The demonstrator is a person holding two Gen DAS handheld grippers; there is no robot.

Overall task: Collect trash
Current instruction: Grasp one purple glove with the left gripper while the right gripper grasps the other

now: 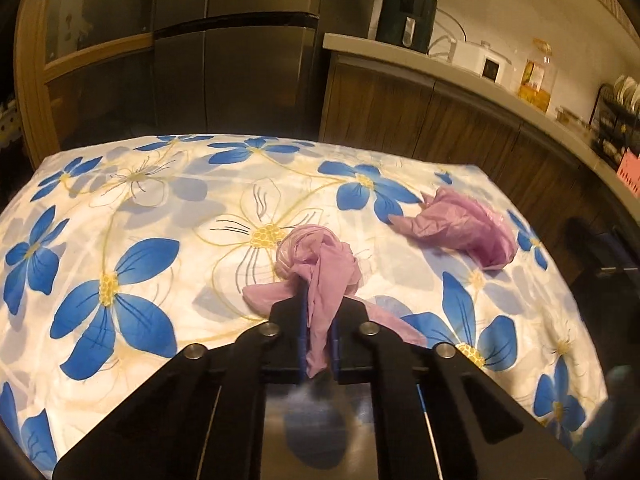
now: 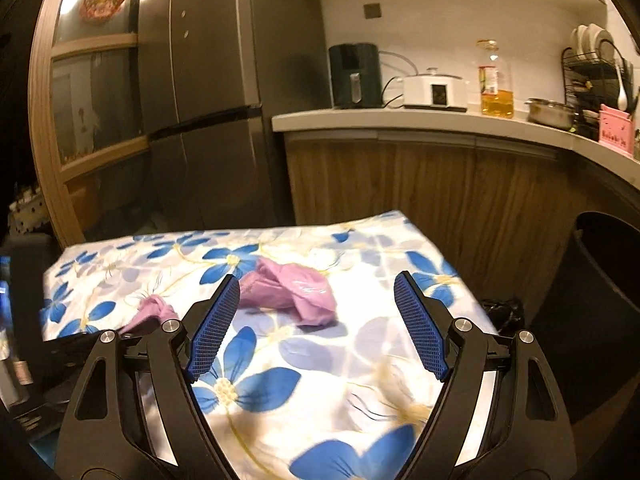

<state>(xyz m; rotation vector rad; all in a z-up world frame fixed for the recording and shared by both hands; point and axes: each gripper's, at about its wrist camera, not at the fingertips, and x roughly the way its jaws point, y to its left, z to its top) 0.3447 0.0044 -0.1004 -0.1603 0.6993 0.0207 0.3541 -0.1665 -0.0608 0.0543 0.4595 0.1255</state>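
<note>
Now left gripper [image 1: 319, 320] jaws clamped on near bag [image 1: 320, 264] (soft, light, slippery film, pinch a bunched fold), right gripper [image 2: 318, 326] jaws apart facing far bag [image 2: 292, 292].

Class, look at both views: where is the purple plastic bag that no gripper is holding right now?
The loose purple bag lies on the floral tablecloth ahead of the open right gripper, right of the bag in the left gripper.

Left wrist: set close above the tabletop [image 1: 168, 216], angled down toward the fridge [image 1: 236, 72].
Right wrist: set farther back.
Shared: tabletop [image 2: 360, 344], fridge [image 2: 224, 80], far counter [image 2: 420, 122].
</note>
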